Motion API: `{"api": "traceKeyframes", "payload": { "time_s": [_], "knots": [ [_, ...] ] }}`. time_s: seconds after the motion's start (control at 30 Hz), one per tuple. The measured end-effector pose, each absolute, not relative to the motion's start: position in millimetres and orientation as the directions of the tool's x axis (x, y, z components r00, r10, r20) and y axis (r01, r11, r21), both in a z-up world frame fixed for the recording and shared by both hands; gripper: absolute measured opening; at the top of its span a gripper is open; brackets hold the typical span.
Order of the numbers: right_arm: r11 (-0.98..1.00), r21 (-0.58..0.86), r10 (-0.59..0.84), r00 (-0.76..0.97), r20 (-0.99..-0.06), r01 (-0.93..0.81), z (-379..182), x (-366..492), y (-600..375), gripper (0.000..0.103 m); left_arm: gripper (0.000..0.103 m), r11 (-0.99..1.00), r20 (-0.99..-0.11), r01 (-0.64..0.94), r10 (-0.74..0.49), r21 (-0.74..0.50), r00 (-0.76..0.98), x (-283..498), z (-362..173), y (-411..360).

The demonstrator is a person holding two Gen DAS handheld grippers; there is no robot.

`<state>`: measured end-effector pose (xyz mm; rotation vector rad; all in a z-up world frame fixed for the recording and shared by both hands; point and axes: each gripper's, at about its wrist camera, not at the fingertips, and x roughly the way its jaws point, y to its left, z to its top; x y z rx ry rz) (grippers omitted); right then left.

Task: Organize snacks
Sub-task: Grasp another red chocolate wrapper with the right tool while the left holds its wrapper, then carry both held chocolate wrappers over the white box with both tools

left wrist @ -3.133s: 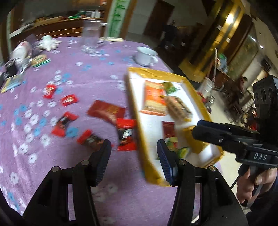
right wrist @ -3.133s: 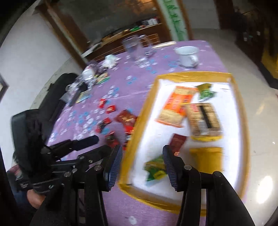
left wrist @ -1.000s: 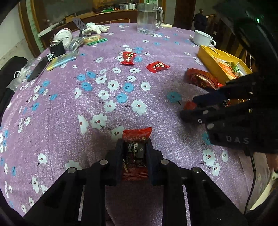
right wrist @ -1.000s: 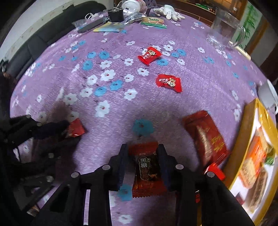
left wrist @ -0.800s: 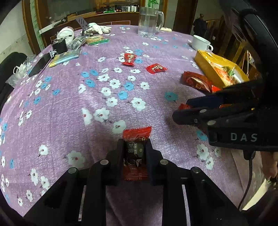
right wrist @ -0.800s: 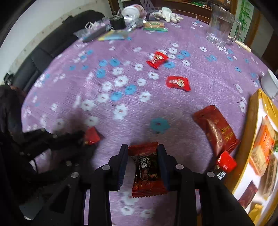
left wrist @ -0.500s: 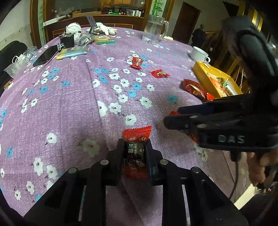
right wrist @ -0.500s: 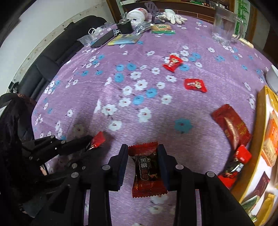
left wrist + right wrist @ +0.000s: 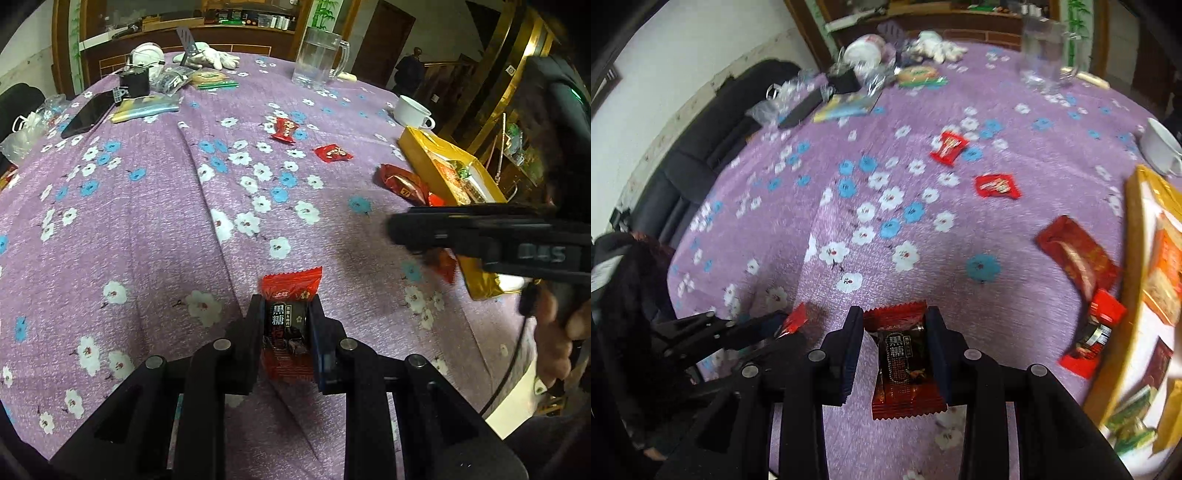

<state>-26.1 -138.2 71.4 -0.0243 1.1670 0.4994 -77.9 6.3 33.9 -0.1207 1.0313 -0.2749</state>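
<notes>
Since the earlier frames both grippers have risen off the cloth with their loads, and the right one has swung toward the yellow box.

The left gripper (image 9: 284,332) is nearly fully closed on a red-and-black candy packet (image 9: 287,325), pads pressing its two long sides, crimped ends free above and below. The right gripper (image 9: 895,343) stands a little wider, clamped the same way on a second candy packet (image 9: 903,354). Both packets hang clear above the tablecloth (image 9: 147,229), near the edge closest to the person.

Handling, as judged: the packets look light, with thin, slick foil over a firmer core. Grip the middle of the body; the crimped ends would likely fold or slip. Light pressure should suffice.

The yellow box (image 9: 1132,236), already holding several snacks, sits at the right edge of the table. Its raised wall must be cleared from above. Along that wall lie a large dark-red packet (image 9: 1076,254) and another small candy (image 9: 1093,332). Two red candies (image 9: 949,146) (image 9: 997,186) lie toward the middle of the table, well apart from everything. A white cup (image 9: 412,110) stands just beyond the box's far corner; a glass mug (image 9: 319,59) stands at the far edge. The centre of the cloth offers open room.
</notes>
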Motion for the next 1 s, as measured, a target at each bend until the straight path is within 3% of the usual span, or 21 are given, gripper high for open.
{"api": "traceKeyframes", "payload": {
  "time_s": [0.43, 1.0],
  "knots": [
    [0.916, 0.305, 0.394, 0.426, -0.815, -0.262, 111.8, -62.4, -261.7, 0.035, 0.019, 0.912, -0.798, 0.109, -0.399, -0.395, 0.451, -43.3, 39.8, -20.4],
    [0.904, 0.398, 0.235, 0.597, -0.767, 0.156, 125.7, -132.3, -405.1, 0.035, 0.019, 0.759, -0.755, 0.534, -0.583, -0.373, 0.3, -15.4, 84.2, -179.1]
  ]
}}
